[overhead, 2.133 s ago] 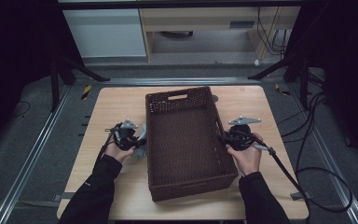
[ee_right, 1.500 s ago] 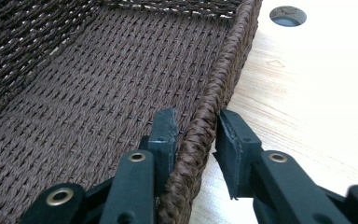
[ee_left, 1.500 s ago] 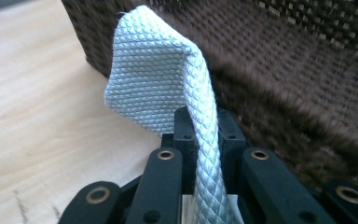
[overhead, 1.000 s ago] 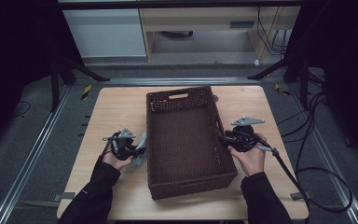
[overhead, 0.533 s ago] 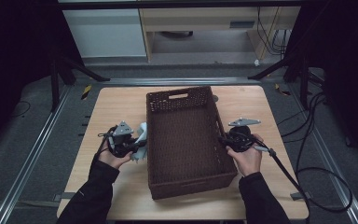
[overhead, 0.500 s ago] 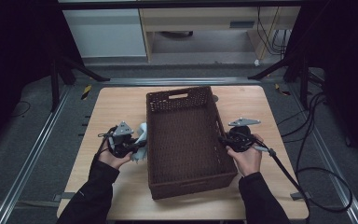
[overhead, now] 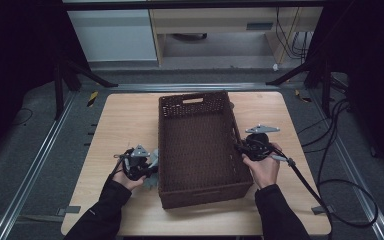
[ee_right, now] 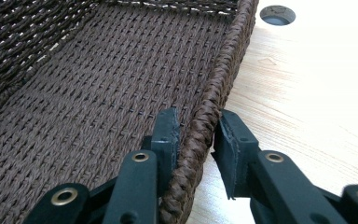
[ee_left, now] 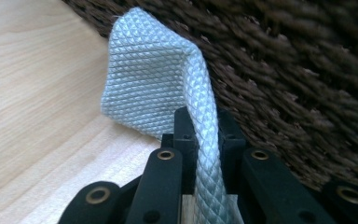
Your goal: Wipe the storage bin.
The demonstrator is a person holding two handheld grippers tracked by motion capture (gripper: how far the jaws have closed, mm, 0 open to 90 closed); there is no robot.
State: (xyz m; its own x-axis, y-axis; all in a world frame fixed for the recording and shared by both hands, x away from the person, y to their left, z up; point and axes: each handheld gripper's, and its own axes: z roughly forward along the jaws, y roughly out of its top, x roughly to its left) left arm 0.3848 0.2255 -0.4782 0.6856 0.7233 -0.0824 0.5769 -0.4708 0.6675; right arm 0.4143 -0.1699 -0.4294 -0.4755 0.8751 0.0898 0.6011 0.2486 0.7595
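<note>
A dark brown woven basket stands lengthwise on the middle of the wooden table, and nothing lies inside it. My left gripper is just outside its left wall and is shut on a pale grey-blue quilted cloth. In the left gripper view the cloth folds up out of the left gripper against the basket's weave. My right gripper is at the right wall. In the right gripper view, the right gripper has one jaw inside and one outside the rim, closed on it.
A round hole is set in the tabletop past the basket's far right corner. Black cables trail off the table's right side onto the floor. Metal rails and a cabinet stand beyond the table's edges.
My left gripper, still holding the cloth, has drifted a little nearer to the person along the basket's left wall. The right gripper has stayed on the rim.
</note>
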